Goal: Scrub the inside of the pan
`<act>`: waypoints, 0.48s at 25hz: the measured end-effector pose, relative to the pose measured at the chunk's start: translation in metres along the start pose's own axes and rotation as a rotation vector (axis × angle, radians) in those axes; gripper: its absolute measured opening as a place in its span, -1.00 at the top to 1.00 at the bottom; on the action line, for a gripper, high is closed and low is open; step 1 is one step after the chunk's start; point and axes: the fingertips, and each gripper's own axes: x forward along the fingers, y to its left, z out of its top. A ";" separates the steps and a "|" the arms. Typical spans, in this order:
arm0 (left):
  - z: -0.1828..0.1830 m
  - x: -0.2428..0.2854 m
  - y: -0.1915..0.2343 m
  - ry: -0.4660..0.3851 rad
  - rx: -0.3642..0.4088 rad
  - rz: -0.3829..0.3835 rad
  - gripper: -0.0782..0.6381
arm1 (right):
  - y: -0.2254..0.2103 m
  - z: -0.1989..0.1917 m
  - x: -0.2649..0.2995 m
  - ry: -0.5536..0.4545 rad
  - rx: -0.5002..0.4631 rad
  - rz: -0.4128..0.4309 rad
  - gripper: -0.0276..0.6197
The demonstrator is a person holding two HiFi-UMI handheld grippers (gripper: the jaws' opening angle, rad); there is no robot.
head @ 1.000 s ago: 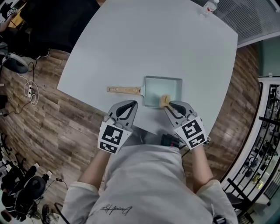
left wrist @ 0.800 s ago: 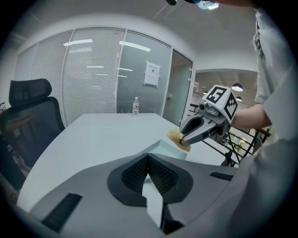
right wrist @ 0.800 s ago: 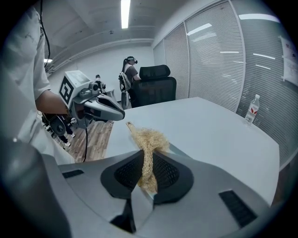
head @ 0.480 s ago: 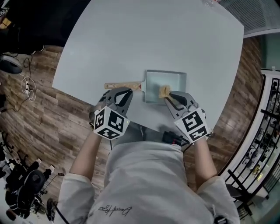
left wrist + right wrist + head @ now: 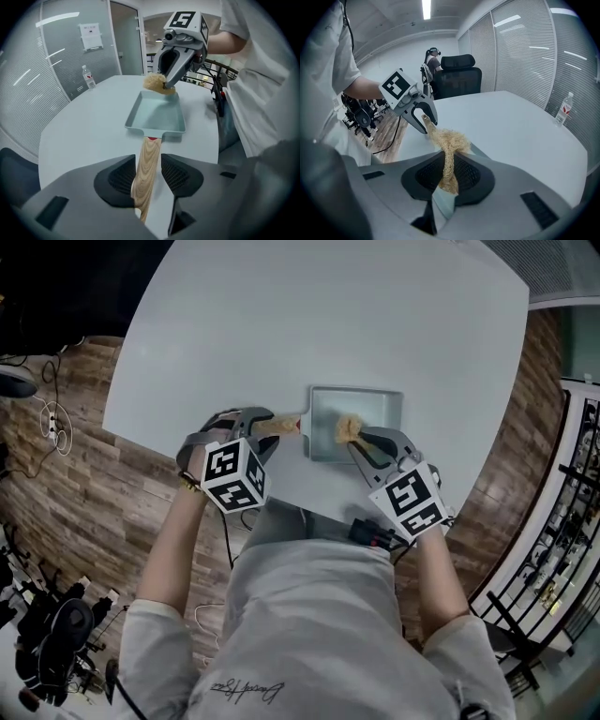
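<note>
The pale pan (image 5: 356, 414) sits mid-frame on the desk (image 5: 328, 324). The left tongs (image 5: 146, 176) are opening, with the pan's wooden handle (image 5: 149, 152) between them. The right tongs (image 5: 449, 174) pinch a fibre scrubber (image 5: 451, 139) over the pan. The label on the bottle (image 5: 89, 78), upper left, is unreadable.

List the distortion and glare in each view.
Head view: fisheye bows the pale grey table edge; shadows soft. Left gripper view: dark round vignette; light streaks glare on the slatted grey wall. Right gripper view: ceiling strip light blows out white.

Head camera steeply down — pan (image 5: 380, 418) shared.
</note>
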 end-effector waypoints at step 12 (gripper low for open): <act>-0.005 0.022 -0.006 0.079 0.070 -0.061 0.32 | -0.020 -0.019 0.033 0.128 -0.144 -0.033 0.70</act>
